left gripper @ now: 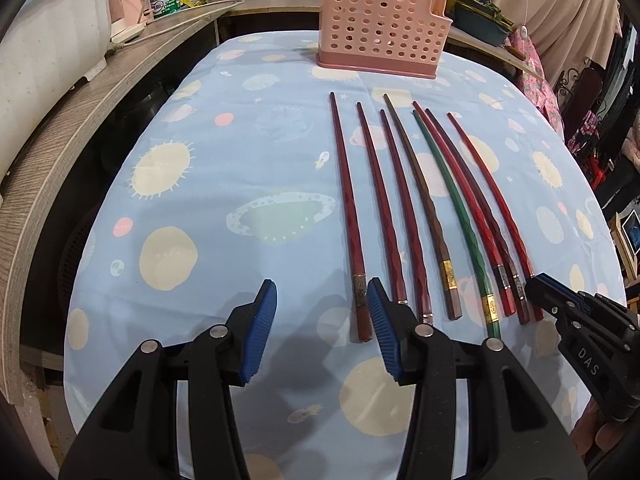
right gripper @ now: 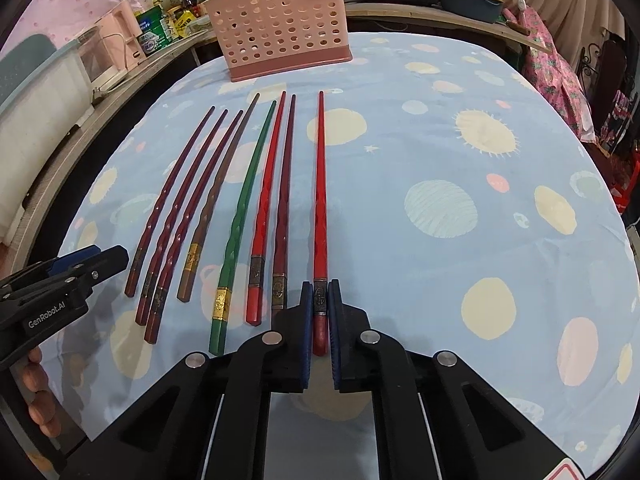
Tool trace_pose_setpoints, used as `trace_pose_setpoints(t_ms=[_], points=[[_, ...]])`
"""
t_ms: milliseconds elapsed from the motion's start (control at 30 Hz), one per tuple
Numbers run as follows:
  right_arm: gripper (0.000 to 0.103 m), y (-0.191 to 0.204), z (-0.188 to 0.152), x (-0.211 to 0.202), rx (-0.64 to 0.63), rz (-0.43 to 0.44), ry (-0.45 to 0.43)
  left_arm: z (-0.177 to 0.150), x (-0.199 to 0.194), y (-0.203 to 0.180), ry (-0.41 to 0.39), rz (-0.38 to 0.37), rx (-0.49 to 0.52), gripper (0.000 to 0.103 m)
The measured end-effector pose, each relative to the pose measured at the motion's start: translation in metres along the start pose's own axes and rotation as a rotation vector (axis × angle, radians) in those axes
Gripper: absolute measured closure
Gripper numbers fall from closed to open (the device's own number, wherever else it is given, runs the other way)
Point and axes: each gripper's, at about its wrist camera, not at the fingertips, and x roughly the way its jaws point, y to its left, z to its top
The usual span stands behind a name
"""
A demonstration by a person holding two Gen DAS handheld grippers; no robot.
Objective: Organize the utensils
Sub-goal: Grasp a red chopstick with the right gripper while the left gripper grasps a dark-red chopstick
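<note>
At the bottom centre of the right wrist view the right gripper was clamped on the rightmost red chopstick, while the left gripper stood apart over the cloth, the pink basket at the top.

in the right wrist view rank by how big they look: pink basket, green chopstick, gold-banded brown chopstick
1. pink basket
2. green chopstick, the longer stick
3. brown chopstick, shorter than the green one, though both lie about equally near, so that order seems fair.
</note>
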Motion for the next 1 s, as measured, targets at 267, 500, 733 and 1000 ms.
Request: trace_pose_setpoints(t_ms=[267, 500, 733, 1000], points=[[0.096, -0.003, -0.001, -0.001, 0.009, 0.004, 0.001, -0.002, 0.007, -0.005, 0.017, -0.002, 0.006, 0.058], [0.096, -0.003, -0.002, -0.002, 0.008, 0.005, 0.0, -0.003, 0.012, -0.007, 0.02, 0.012, 0.013, 0.058], [0.096, -0.003, -0.003, -0.002, 0.012, 0.005, -0.005, -0.003, 0.014, -0.008, 0.012, 0.026, 0.019, 0.06], [0.096, -0.003, -0.003, -0.002, 0.013, 0.007, -0.005, -0.003, 0.012, -0.004, 0.012, 0.024, 0.015, 0.088]])
